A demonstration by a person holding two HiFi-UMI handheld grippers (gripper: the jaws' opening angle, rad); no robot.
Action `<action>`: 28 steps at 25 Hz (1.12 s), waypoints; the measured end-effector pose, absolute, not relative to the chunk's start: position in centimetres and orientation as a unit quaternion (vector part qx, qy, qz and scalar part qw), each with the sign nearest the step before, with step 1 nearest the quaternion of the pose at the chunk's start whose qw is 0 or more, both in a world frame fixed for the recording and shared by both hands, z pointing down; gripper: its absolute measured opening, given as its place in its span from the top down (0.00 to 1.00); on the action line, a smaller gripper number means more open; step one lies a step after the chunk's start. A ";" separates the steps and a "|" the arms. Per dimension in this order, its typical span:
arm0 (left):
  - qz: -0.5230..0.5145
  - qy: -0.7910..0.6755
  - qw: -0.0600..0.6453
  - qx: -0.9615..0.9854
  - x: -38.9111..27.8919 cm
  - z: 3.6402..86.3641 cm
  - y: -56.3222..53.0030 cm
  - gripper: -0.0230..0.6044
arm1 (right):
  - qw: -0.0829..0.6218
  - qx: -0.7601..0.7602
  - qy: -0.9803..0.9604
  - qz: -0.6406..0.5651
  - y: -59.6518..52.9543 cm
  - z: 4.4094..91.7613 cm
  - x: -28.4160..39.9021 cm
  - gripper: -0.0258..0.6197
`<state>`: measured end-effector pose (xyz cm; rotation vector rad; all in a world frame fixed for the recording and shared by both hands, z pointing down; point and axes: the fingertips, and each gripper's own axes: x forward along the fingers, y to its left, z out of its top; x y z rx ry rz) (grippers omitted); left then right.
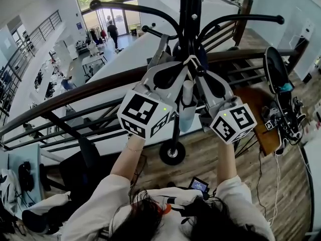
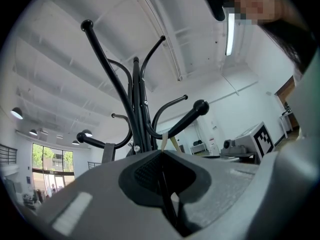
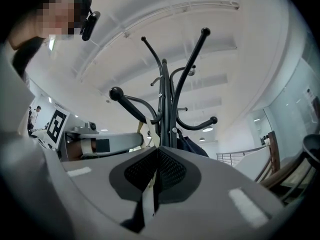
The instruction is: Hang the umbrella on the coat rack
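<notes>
Centre of the head view: umbrella [image 1: 186, 107] hangs folded, small and pale | handling: likely light, stiff body, thin limp strap [image 2: 164, 143] the best hold | left hand-held gripper [image 2: 161, 153] pinched shut on strap; right hand-held gripper [image 3: 157, 149] likewise | strap reaches knobbed hook [image 2: 186, 115] of coat rack [image 1: 186, 14]; whether looped over it, cannot tell

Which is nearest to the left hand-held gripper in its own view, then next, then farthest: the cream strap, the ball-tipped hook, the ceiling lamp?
1. The cream strap: pinched in the shut jaws of the left hand-held gripper, at centre.
2. The ball-tipped hook: just beyond, up and to the right.
3. The ceiling lamp: far overhead, upper right.
</notes>
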<state>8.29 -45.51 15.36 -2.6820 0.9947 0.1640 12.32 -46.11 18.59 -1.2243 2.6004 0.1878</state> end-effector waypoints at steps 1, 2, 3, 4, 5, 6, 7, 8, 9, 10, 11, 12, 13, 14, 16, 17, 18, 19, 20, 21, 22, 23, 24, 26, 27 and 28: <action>0.058 0.343 0.138 -0.927 8.3 15.4 -45.7 0.96 | 0.130 -0.419 0.896 0.066 -46.3 18.7 12.1 0.93; 0.060 0.342 0.138 -0.928 8.3 15.4 -45.8 0.96 | 0.131 -0.416 0.898 0.067 -46.5 18.8 12.0 0.93; 0.062 0.340 0.139 -0.928 8.4 15.5 -46.0 0.96 | 0.131 -0.413 0.899 0.068 -46.6 18.8 11.9 0.93; 0.064 0.337 0.139 -0.929 8.5 15.5 -46.1 0.96 | 0.132 -0.410 0.900 0.069 -46.7 18.9 11.9 0.93; 0.066 0.335 0.139 -0.929 8.6 15.5 -46.2 0.96 | 0.134 -0.407 0.901 0.070 -46.8 19.0 11.8 0.93; 0.066 0.334 0.140 -0.930 8.7 15.6 -46.3 0.96 | 0.135 -0.405 0.902 0.071 -47.0 19.0 11.7 0.93; 0.066 0.333 0.141 -0.930 8.8 15.6 -46.5 0.96 | 0.136 -0.403 0.902 0.071 -47.1 19.1 11.6 0.93; 0.066 0.332 0.142 -0.930 8.9 15.6 -46.7 0.96 | 0.137 -0.401 0.903 0.071 -47.2 19.1 11.6 0.93; 0.065 0.331 0.144 -0.930 8.9 15.6 -46.8 0.96 | 0.138 -0.400 0.903 0.072 -47.4 19.2 11.6 0.93; 0.066 0.329 0.145 -0.931 9.0 15.6 -46.9 0.96 | 0.138 -0.399 0.904 0.072 -47.5 19.2 11.5 0.93; 0.067 0.327 0.145 -0.931 9.0 15.7 -47.0 0.96 | 0.138 -0.397 0.904 0.074 -47.5 19.2 11.4 0.93; 0.069 0.325 0.146 -0.932 9.0 15.7 -47.0 0.96 | 0.138 -0.395 0.905 0.076 -47.5 19.3 11.2 0.92; 0.070 0.322 0.146 -0.933 9.0 15.7 -46.9 0.96 | 0.137 -0.392 0.906 0.079 -47.4 19.3 10.9 0.92; 0.071 0.320 0.146 -0.933 9.0 15.8 -46.8 0.96 | 0.136 -0.391 0.907 0.083 -47.2 19.3 10.7 0.92; 0.071 0.318 0.149 -0.933 9.0 15.8 -46.5 0.96 | 0.135 -0.392 0.905 0.091 -46.8 19.3 10.4 0.92; 0.070 0.318 0.153 -0.933 9.0 15.8 -46.4 0.95 | 0.134 -0.393 0.905 0.094 -46.7 19.3 10.3 0.92; 0.069 0.318 0.159 -0.932 9.0 15.9 -46.2 0.95 | 0.133 -0.394 0.904 0.096 -46.5 19.4 10.3 0.92; 0.069 0.316 0.167 -0.931 9.0 15.9 -46.0 0.94 | 0.132 -0.396 0.904 0.098 -46.4 19.4 10.3 0.92; 0.068 0.314 0.177 -0.930 9.1 16.0 -45.8 0.93 | 0.131 -0.398 0.902 0.101 -46.2 19.5 10.3 0.92; 0.067 0.311 0.187 -0.929 9.1 16.1 -45.6 0.92 | 0.129 -0.402 0.901 0.103 -46.1 19.6 10.4 0.90; 0.066 0.309 0.195 -0.928 9.2 16.2 -45.4 0.91 | 0.129 -0.405 0.899 0.105 -45.9 19.6 10.5 0.90; 0.065 0.308 0.200 -0.928 9.1 16.3 -45.3 0.91 | 0.129 -0.407 0.898 0.105 -45.8 19.6 10.6 0.90; 0.063 0.307 0.202 -0.928 9.1 16.3 -45.2 0.91 | 0.129 -0.408 0.898 0.104 -45.6 19.6 10.6 0.89; 0.053 0.308 0.203 -0.928 8.9 16.7 -45.0 0.91 | 0.129 -0.410 0.897 0.102 -45.2 19.5 10.7 0.86; 0.046 0.310 0.204 -0.927 8.8 17.0 -45.0 0.91 | 0.127 -0.410 0.898 0.101 -45.0 19.6 10.7 0.84; 0.041 0.312 0.204 -0.927 8.8 17.3 -44.9 0.91 | 0.124 -0.411 0.898 0.100 -44.8 19.7 10.7 0.84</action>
